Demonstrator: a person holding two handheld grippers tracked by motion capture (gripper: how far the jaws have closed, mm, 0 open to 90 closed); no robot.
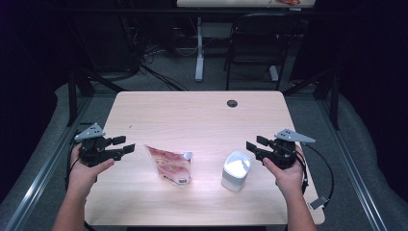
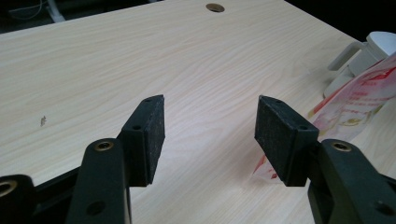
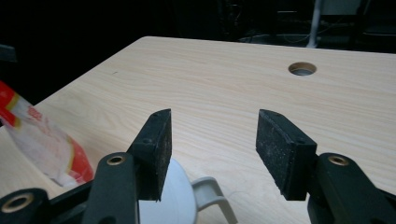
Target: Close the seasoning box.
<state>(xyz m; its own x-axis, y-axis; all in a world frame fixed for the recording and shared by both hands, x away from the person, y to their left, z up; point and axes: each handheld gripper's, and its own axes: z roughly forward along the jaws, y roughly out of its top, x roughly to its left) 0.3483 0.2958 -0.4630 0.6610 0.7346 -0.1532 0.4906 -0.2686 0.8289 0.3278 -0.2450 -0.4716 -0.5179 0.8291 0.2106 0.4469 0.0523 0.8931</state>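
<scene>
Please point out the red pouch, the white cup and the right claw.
red pouch [image 1: 169, 166], high view, middle of its printed face.
white cup [image 1: 236, 169], high view, its top.
right claw [image 1: 252, 147], high view, between its fingertips.

Both forearms bare, no sleeves that I can see. Left claw [image 1: 124, 145]: matte black body, grey three-cornered plate on top with small dark holes. Right claw [image 1: 255, 146]: same build, same grey plate; a thin black cable loops off its rear to a small grey plug. Up close, each jaw ends in a flat rectangular black pad [image 2: 150, 135] with a rough, grainy face. Brass-coloured rings sit in the screw holes of the black jaw arms; smaller plain holes dot the pad edges [image 3: 154, 149].
</scene>
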